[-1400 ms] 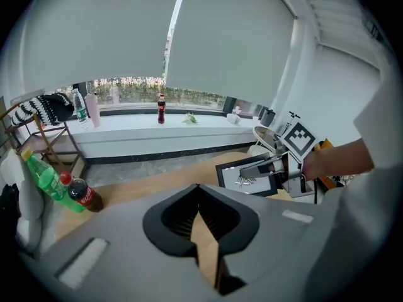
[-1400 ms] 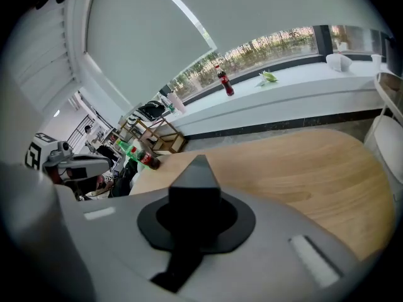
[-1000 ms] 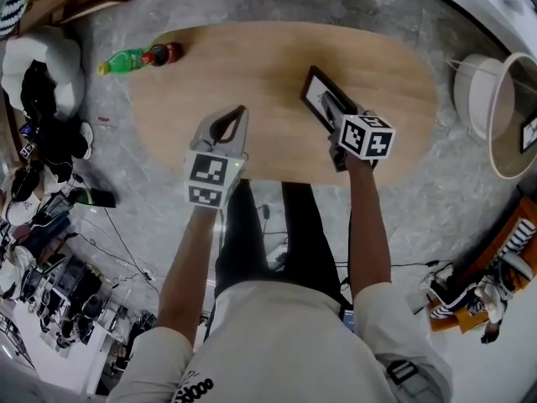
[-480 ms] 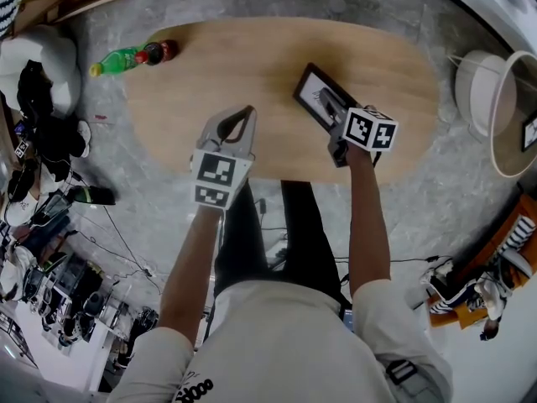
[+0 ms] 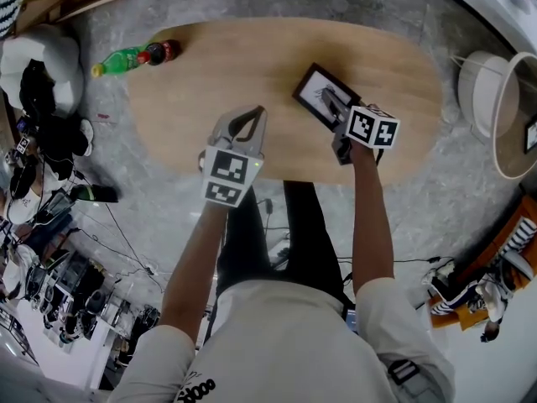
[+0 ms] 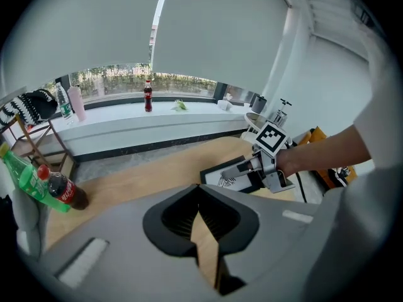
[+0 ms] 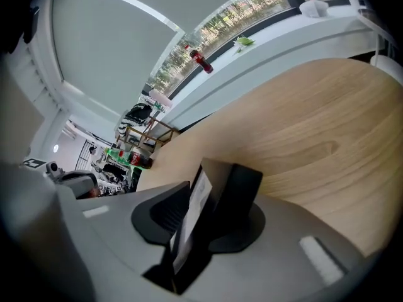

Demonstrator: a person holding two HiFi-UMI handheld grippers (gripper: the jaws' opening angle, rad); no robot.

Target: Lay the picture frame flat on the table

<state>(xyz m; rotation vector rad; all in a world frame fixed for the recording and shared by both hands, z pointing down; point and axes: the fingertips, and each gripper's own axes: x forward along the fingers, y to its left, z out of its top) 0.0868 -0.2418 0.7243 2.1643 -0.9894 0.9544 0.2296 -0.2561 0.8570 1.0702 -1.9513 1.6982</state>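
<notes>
The black picture frame [image 5: 312, 89] with a white print lies low on the oval wooden table [image 5: 252, 57], right of centre. My right gripper [image 5: 329, 101] reaches over its near edge. In the right gripper view the frame [image 7: 200, 197] stands between the jaws, which are opening; a thin gap shows at the left pad. My left gripper [image 5: 255, 112] hovers over the table's near edge, shut and holding nothing. In the left gripper view the closed tips [image 6: 199, 187] point at the table [image 6: 145, 175], with the frame [image 6: 221, 178] and the right gripper [image 6: 238, 168] beyond them.
A green bottle [image 5: 122, 60] and a cola bottle [image 5: 164, 53] lie at the table's far left end. A white round basket [image 5: 495, 99] stands on the floor to the right. Bags and cables crowd the floor at left.
The frame has tipped lower toward the tabletop. The right jaws have loosened around it. My left gripper has drifted right and a little forward.
</notes>
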